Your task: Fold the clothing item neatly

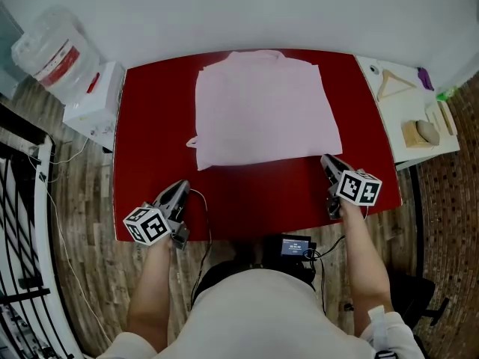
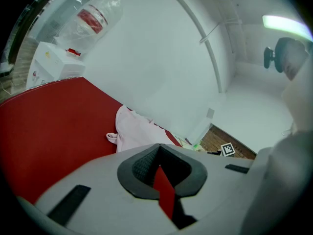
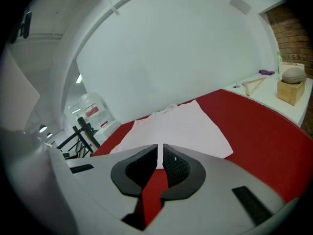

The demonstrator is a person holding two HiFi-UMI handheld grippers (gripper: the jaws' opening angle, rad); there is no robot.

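The left gripper sits at the lower left of the head view. Its two jaws are pressed tight together with nothing in them, and its own view shows the same. The right gripper is at the right of the middle. Its jaws are almost together, with only a thin slit left between them, and nothing is in the slit. Both grippers are over the red table, near its front edge.

The pink clothing item lies flat on the far half of the table, in the upper middle of the head view. It is folded into a neat, roughly square shape. The right gripper's tip is just beside its lower right corner. The left gripper is well apart from it.

A big water bottle is at the upper left. A wooden hanger lies on a white side table at the right.
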